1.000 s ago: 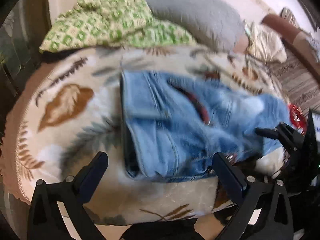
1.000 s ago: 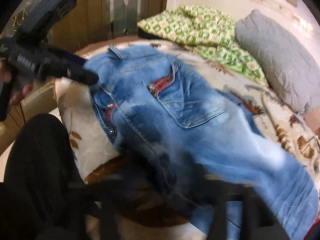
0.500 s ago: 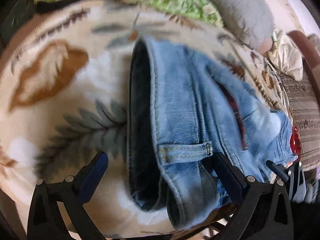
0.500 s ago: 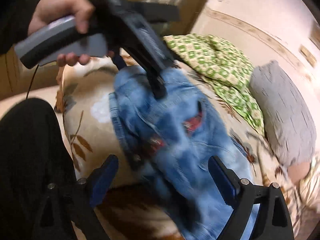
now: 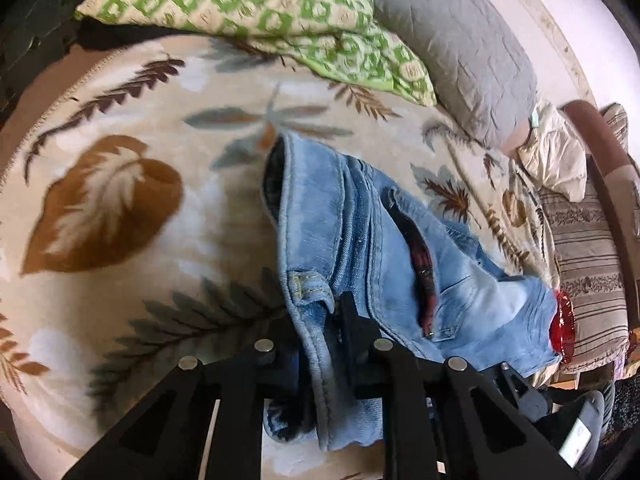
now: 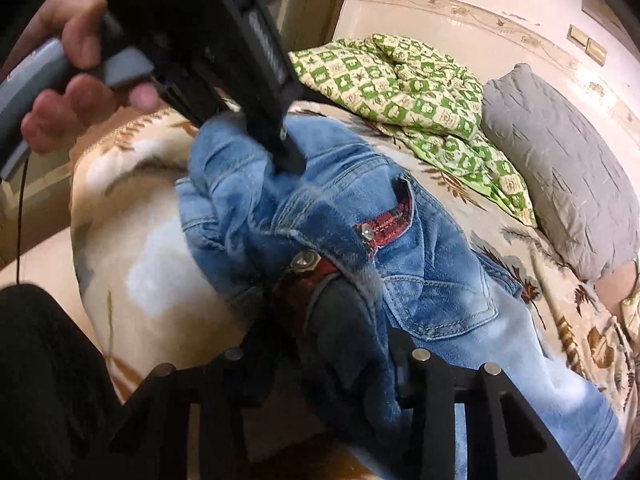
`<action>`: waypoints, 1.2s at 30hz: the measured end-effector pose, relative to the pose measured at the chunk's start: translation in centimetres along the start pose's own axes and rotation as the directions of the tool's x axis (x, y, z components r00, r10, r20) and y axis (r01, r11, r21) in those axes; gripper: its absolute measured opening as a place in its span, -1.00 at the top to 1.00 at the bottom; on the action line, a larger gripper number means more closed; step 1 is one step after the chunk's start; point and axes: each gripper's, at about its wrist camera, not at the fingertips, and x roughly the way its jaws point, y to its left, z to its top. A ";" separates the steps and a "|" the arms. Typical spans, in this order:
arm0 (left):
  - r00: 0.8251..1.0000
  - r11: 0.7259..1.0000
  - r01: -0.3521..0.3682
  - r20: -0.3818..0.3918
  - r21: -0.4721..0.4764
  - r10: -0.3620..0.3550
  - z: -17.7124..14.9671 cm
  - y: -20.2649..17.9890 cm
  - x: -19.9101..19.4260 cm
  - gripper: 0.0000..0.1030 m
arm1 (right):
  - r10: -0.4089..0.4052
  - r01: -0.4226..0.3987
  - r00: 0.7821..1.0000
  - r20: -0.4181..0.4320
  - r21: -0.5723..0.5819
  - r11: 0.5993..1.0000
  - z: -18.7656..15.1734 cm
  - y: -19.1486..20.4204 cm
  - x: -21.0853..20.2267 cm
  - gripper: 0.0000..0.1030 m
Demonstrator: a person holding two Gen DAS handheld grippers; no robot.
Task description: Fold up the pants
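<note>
Left wrist view: leaf-print blanket (image 5: pixel 120 208) fills the frame, green checked quilt (image 5: pixel 256 4) at 12 o'clock, grey pillow (image 5: pixel 460 40) at 1 o'clock. Jeans (image 5: pixel 360 240) lie on the blanket, centre to 4 o'clock. Left gripper (image 5: pixel 320 344), jaws just closed, clamps their waistband at 6 o'clock. Right wrist view: right gripper (image 6: pixel 332 344), also just closing, pinches bunched denim near the button (image 6: pixel 306 259).

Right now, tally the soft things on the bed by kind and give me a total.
Blue jeans: 1
Leaf-print blanket: 1
Green checked quilt: 1
Grey pillow: 1
Striped cushion: 1
Total: 5
</note>
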 end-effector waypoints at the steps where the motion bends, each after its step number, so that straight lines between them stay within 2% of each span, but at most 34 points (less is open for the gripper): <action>1: 1.000 1.000 -0.016 -0.018 0.016 0.016 -0.2 0.1 0.3 0.66 | 0.011 -0.011 1.000 -0.005 0.000 1.000 0.2 0.2 0.2 0.16; 2: 0.998 0.999 -0.034 -0.047 0.035 0.035 -0.5 0.2 1.0 0.64 | 0.007 -0.007 1.000 -0.017 -0.005 1.000 0.1 0.4 0.3 0.15; 3: 0.996 0.997 -0.054 -0.067 0.055 0.057 -1.0 0.2 1.7 0.47 | -0.005 0.004 0.999 -0.036 -0.018 1.000 0.1 0.6 0.7 0.08; 4: 0.995 0.995 -0.071 -0.069 0.075 0.076 -1.3 -0.1 1.9 0.21 | -0.017 0.015 0.999 -0.049 -0.033 0.999 -0.1 0.8 0.8 0.01; 5: 0.993 0.991 -0.105 -0.036 0.085 0.108 -1.5 -0.3 1.6 0.00 | -0.033 0.031 0.998 -0.048 -0.045 0.999 -0.3 1.0 0.5 -0.29; 6: 0.990 0.987 -0.141 -0.012 0.084 0.142 -1.7 -0.2 1.1 -0.53 | -0.043 0.040 0.998 -0.052 -0.054 0.998 -0.5 0.7 0.1 -0.55; 7: 0.984 0.980 -0.179 0.021 0.086 0.178 -1.8 -0.3 0.4 -0.76 | -0.049 0.046 0.997 -0.056 -0.052 0.998 -0.9 0.3 -0.7 -0.57; 8: 0.977 0.973 -0.209 0.073 0.099 0.202 -1.7 -1.1 -0.6 -0.77 | -0.059 0.057 0.997 -0.041 -0.037 0.998 -1.3 -0.3 -1.7 -0.57; 10: 0.969 0.960 -0.238 0.100 0.145 0.225 -1.1 -2.9 -1.2 -0.80 | -0.061 0.061 0.998 -0.012 0.004 0.998 -2.4 -1.6 -4.1 -0.58; 13: 0.949 0.910 -0.312 0.141 0.274 0.283 -0.7 -7.9 -1.4 -0.87 | -0.090 0.090 0.996 0.000 0.093 0.992 -4.7 -4.9 -7.2 -0.58; 15: 0.955 0.895 -0.291 0.160 0.339 0.250 -0.4 -10.8 -1.2 -0.87 | -0.120 0.119 0.993 -0.008 0.198 0.973 -7.0 -7.9 -9.6 -0.58; 18: 0.971 0.873 -0.217 0.189 0.437 0.146 -0.1 -17.2 -0.3 -0.87 | -0.122 0.127 0.992 -0.035 0.367 0.922 -9.9 -12.0 -12.4 -0.58; 21: 0.984 0.832 -0.124 0.177 0.540 0.032 -0.4 -23.3 1.3 -0.87 | -0.152 0.166 0.986 -0.071 0.550 0.819 -13.8 -16.3 -15.5 -0.58; 23: 0.993 0.797 -0.030 0.112 0.603 -0.047 -1.0 -27.3 2.8 -0.87 | -0.165 0.163 0.984 -0.060 0.668 0.726 -16.5 -18.5 -17.4 -0.58; 24: 0.994 0.782 -0.006 0.089 0.623 -0.064 -1.1 -28.8 3.5 -0.87 | -0.178 0.154 0.983 -0.047 0.740 0.655 -18.5 -19.7 -18.5 -0.58; 25: 0.994 0.758 0.022 0.064 0.652 -0.084 -1.2 -30.5 4.4 -0.87 | -0.187 0.145 0.982 -0.038 0.785 0.602 -20.0 -20.3 -19.3 -0.58; 26: 0.994 0.735 0.044 0.044 0.677 -0.100 -1.2 -32.1 5.1 -0.87 | -0.201 0.130 0.979 -0.025 0.838 0.530 -21.9 -21.1 -20.2 -0.58; 29: 0.990 0.689 0.099 -0.003 0.718 -0.138 -1.6 -35.7 6.6 -0.87 | -0.227 0.084 0.974 -0.003 0.933 0.351 -26.6 -23.0 -21.9 -0.58; 30: 0.987 0.670 0.129 -0.028 0.731 -0.160 -1.7 -37.1 7.2 -0.87 | -0.224 0.064 0.975 0.006 0.951 0.302 -27.9 -23.8 -22.0 -0.58; 32: 0.978 0.626 0.187 -0.085 0.757 -0.189 -2.0 -39.6 8.4 -0.87 | -0.215 0.037 0.976 0.013 0.973 0.226 -29.8 -25.0 -21.7 -0.58; 34: 0.975 0.558 0.203 -0.113 0.804 -0.192 -2.9 -42.0 9.7 -0.87 | -0.192 0.003 0.981 0.028 0.987 0.160 -31.2 -26.1 -20.7 -0.57; 36: 0.976 0.485 0.200 -0.129 0.851 -0.176 -3.8 -44.2 11.3 -0.87 | -0.179 -0.032 0.982 0.055 0.991 0.128 -32.0 -26.7 -19.9 -0.57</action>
